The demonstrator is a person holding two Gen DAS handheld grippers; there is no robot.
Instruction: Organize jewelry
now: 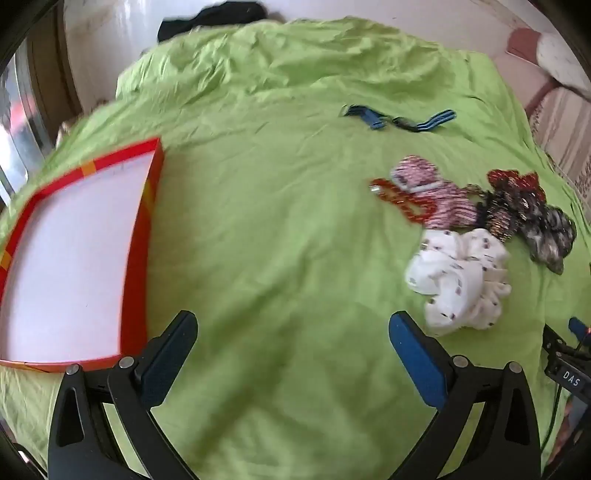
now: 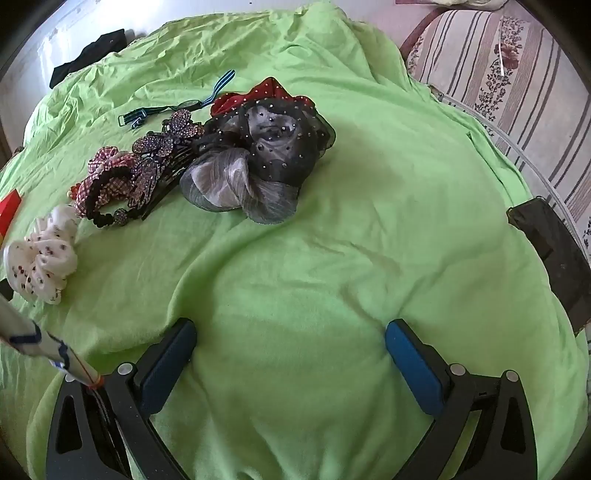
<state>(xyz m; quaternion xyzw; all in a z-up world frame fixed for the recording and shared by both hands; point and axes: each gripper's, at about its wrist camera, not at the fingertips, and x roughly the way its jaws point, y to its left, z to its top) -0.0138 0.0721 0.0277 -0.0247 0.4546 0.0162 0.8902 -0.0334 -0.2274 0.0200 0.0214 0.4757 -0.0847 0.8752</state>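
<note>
A pile of hair accessories and jewelry lies on a green sheet point(image 1: 277, 229): a white dotted scrunchie point(image 1: 461, 277) point(image 2: 42, 258), a pink checked scrunchie point(image 1: 439, 195) point(image 2: 107, 173), a red bead bracelet point(image 1: 399, 201), rhinestone clips point(image 2: 159, 155) and a grey-black gauze bow with red trim point(image 2: 266, 147). A blue striped band point(image 1: 399, 120) point(image 2: 177, 105) lies farther back. A red-rimmed white box point(image 1: 70, 266) sits at the left. My left gripper point(image 1: 291, 332) hovers open over bare sheet between box and pile. My right gripper point(image 2: 290, 341) is open too, nearer than the bow, holding nothing.
A black cloth point(image 1: 210, 16) lies beyond the bed's far edge. A striped floral cushion point(image 2: 509, 70) and a dark flat object point(image 2: 554, 254) are at the right. The other gripper's body point(image 1: 569, 365) shows at the right edge of the left wrist view.
</note>
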